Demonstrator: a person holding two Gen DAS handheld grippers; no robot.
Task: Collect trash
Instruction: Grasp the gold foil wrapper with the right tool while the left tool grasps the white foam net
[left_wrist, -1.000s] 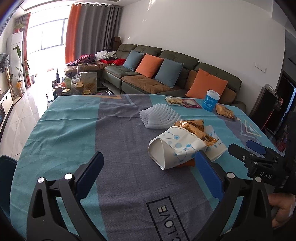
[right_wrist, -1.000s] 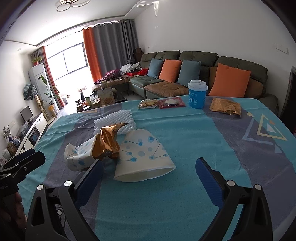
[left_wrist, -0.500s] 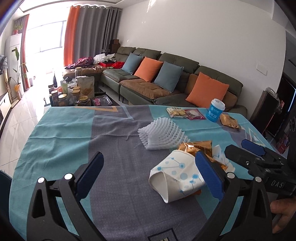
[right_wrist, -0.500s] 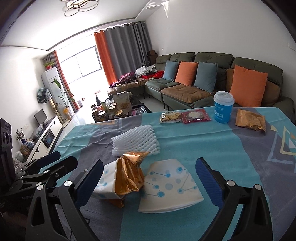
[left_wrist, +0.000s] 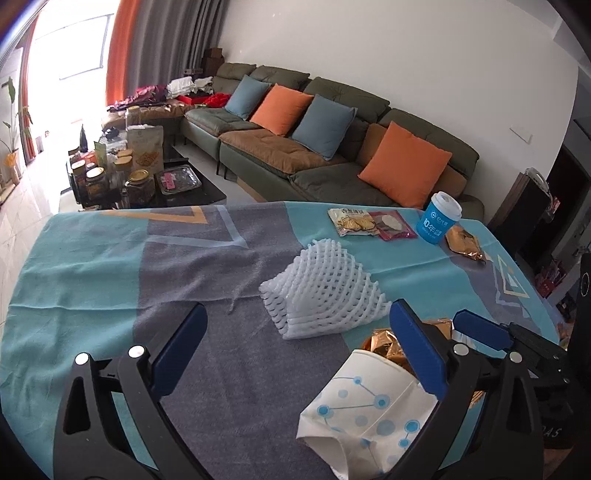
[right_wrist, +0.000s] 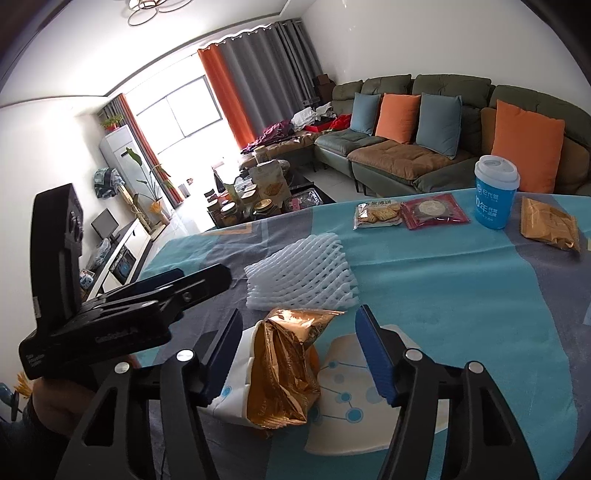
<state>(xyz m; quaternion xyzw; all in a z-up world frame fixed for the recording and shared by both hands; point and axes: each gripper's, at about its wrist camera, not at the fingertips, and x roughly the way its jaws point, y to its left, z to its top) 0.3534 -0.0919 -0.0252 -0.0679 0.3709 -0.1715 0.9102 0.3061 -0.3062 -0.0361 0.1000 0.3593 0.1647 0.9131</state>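
Left wrist view first: the left gripper (left_wrist: 295, 349) is spread wide with nothing in it, hovering over the tablecloth (left_wrist: 92, 266). The white foam net (left_wrist: 325, 291) lies loose just past its fingers, and the crushed paper cup (left_wrist: 365, 410) with a gold wrapper (left_wrist: 384, 341) stuffed in its mouth sits low beside the right-hand finger.

Moving right, the right wrist view shows the right gripper (right_wrist: 299, 350) open too, one finger on each side of that gold wrapper (right_wrist: 284, 373), not pinching yet as far as I can tell.

Far side of the table: cracker pack (right_wrist: 376, 216), red packet (right_wrist: 434, 211), blue cup (right_wrist: 495, 195), another gold packet (right_wrist: 548, 223), all untouched.

So I'd say barely started. No bin in sight either.
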